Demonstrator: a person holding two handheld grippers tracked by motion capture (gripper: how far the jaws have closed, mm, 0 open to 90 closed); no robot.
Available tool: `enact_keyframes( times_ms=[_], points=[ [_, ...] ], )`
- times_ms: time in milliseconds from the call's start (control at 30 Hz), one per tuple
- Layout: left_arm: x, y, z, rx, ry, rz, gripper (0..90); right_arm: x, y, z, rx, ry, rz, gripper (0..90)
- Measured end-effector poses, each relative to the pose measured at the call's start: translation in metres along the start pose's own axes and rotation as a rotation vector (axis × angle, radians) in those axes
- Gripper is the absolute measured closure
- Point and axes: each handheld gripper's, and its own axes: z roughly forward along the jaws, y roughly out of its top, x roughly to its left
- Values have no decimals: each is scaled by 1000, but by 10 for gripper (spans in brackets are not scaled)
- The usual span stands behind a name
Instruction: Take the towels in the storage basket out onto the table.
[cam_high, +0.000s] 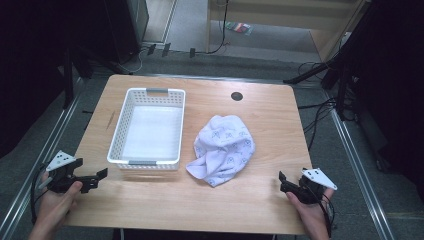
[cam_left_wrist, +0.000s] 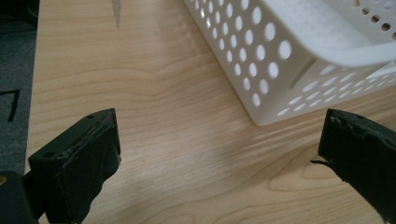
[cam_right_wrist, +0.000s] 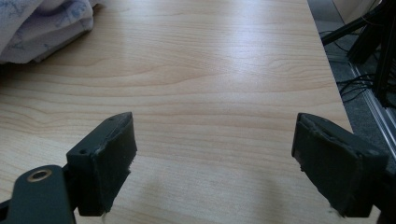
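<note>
From above, white basket (cam_high: 146, 128) beside crumpled cloth (cam_high: 223, 148), floor cables (cam_right_wrist: 357, 84) alongside table (cam_right_wrist: 224, 84)

This looks like a lab or recording studio. The light wooden surface (cam_high: 260, 200) stands on grey carpet between metal floor rails (cam_high: 357, 170), with black stand legs (cam_high: 312, 74) and loose black cables (cam_high: 320, 117) around it, dark curtained sides, and pale wooden furniture (cam_high: 300, 15) behind.
</note>
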Motion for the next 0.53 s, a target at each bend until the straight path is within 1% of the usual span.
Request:
enact_keyframes(
  times_ms=[100, 167, 200, 233, 267, 367, 400, 433, 533],
  points=[
    [3, -6, 3, -5, 21, 5, 0, 0, 0, 0, -1, -2, 2, 138],
    [5, -11, 3, -21, 26, 2, 0, 0, 0, 0, -2, 0, 3, 138],
    [6, -13, 3, -25, 29, 11, 0, 0, 0, 0, -3, 3, 5, 138],
    [7, -16, 2, -37, 34, 11, 0, 0, 0, 0, -3, 2, 5, 138],
    [9, -18, 2, -45, 33, 7, 0, 0, 0, 0, -4, 3, 5, 138],
    [16, -23, 0, -80, 10, -42, 0, 0, 0, -1, -4, 5, 4, 138],
    [17, -24, -2, -95, 5, -48, 0, 0, 0, -1, -5, 6, 4, 137],
    [17, -24, -1, -95, -1, -58, 0, 0, 0, -1, -6, 6, 6, 137],
    [16, -24, 0, -96, 16, -49, 0, -1, 0, -1, -6, 5, 5, 137]
  ],
)
